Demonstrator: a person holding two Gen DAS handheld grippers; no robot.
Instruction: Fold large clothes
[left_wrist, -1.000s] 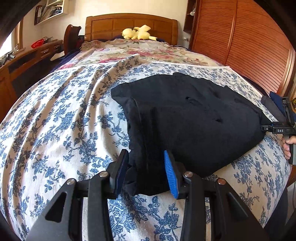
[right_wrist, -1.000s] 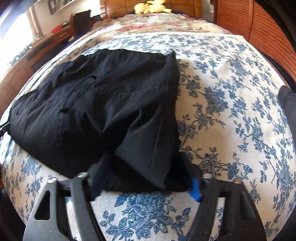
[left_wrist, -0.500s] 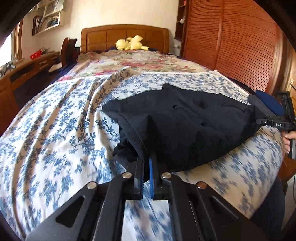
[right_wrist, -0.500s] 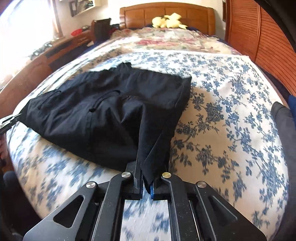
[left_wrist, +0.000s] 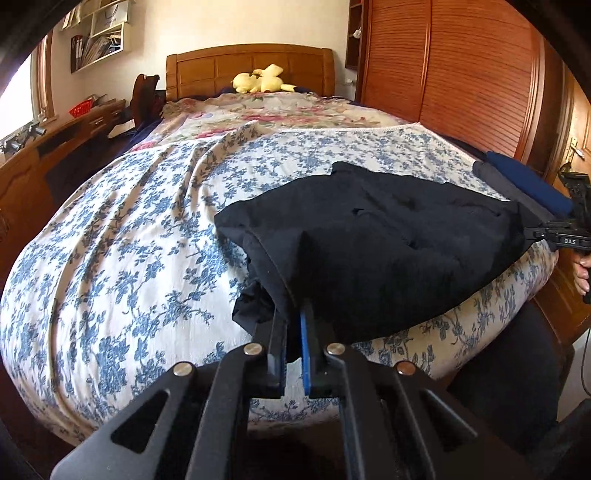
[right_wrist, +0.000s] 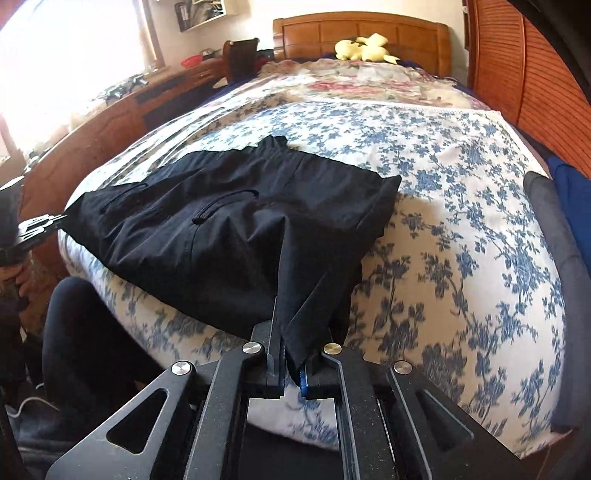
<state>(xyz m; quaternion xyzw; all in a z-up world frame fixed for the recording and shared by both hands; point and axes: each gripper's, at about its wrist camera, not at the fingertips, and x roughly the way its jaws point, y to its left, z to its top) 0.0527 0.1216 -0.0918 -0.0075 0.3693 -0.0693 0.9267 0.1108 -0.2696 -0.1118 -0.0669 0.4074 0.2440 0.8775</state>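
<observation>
Left wrist view: black garment (left_wrist: 369, 251) spreads ahead of the jaws on the floral bedspread (left_wrist: 129, 258), its near corner pinched by the left gripper (left_wrist: 293, 332). Right gripper (right_wrist: 291, 354) pinches the opposite near corner.

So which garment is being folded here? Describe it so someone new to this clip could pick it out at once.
Start at the bed with the blue floral sheet. On its near end lies a black garment, probably trousers, with a drawstring cord on top. The left gripper and the right gripper each pinch a near edge of it. Unlike the grey and blue folded clothes at the bed's side, it is spread out and black.
</observation>
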